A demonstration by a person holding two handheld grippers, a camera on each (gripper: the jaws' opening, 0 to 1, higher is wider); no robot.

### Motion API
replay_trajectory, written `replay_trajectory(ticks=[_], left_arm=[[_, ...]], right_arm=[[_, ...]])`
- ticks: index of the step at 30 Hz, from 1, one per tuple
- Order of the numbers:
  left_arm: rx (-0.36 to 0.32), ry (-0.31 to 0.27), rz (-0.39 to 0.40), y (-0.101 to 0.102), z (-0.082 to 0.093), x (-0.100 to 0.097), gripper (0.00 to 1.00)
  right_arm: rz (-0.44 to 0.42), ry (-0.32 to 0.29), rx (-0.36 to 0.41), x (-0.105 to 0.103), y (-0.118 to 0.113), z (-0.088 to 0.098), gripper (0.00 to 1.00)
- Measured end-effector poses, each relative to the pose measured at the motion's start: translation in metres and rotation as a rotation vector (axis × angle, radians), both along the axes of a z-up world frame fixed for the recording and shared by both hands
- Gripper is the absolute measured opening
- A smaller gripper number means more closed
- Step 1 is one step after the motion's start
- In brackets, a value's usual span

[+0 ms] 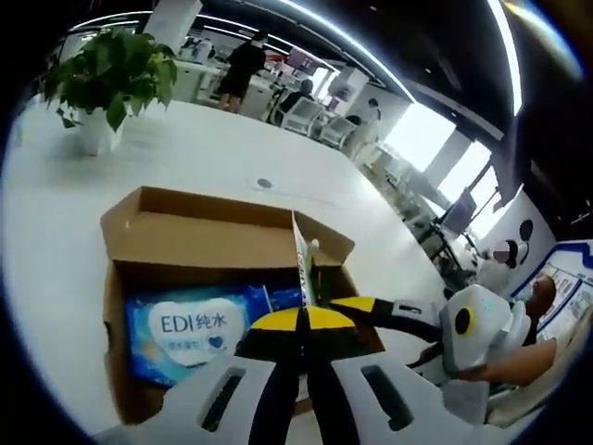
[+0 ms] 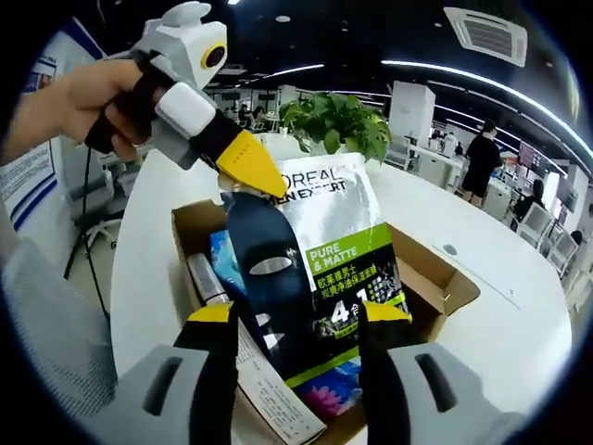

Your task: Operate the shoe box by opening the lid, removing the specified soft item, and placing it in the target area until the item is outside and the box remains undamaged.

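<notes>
Pouch (image 2: 324, 269) upright above open box (image 2: 435, 278), top edge pinched in shut left gripper (image 2: 252, 174), seen edge-on (image 1: 302, 269) between its jaws. Right gripper (image 2: 301, 320) wide open, jaws either side of pouch, gripping nothing. Blue wipes pack (image 1: 190, 329) flat inside box (image 1: 176, 227) on white table (image 1: 204, 148); plant (image 1: 109, 79) far left.

Matt brown cardboard box (image 1: 139, 232); glossy plastic pouch (image 2: 324, 269) and wipes pack (image 1: 190, 334); smooth white tabletop (image 1: 56, 213) is seen.
</notes>
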State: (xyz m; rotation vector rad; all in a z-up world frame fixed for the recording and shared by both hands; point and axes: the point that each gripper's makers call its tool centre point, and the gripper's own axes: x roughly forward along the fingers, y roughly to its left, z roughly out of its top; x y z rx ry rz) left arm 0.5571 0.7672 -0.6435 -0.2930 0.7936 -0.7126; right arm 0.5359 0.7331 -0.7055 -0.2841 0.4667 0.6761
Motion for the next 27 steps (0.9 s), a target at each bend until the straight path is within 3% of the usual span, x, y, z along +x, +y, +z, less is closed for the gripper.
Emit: replay_trajectory(ticks=[3, 7, 13, 24, 26, 27], left_arm=[[0.007, 0.002, 0.009, 0.001, -0.001, 0.000, 0.00], [0.034, -0.005, 0.009, 0.003, -0.004, 0.000, 0.00], [0.071, -0.018, 0.000, 0.005, -0.007, 0.000, 0.00], [0.129, -0.054, -0.030, 0.009, -0.011, -0.001, 0.00], [0.135, -0.062, -0.032, 0.010, -0.010, -0.002, 0.00], [0.137, -0.072, -0.032, 0.011, -0.008, -0.002, 0.00]], right_arm=[[-0.001, -0.009, -0.045, 0.002, -0.002, -0.003, 0.44], [0.001, 0.011, -0.037, 0.000, -0.003, -0.005, 0.33], [0.021, -0.007, -0.042, -0.003, -0.002, -0.003, 0.23], [0.039, 0.004, -0.003, -0.011, 0.000, 0.001, 0.07], [0.041, 0.015, 0.017, -0.014, 0.002, 0.003, 0.04], [0.073, 0.053, 0.046, -0.021, 0.007, 0.003, 0.00]])
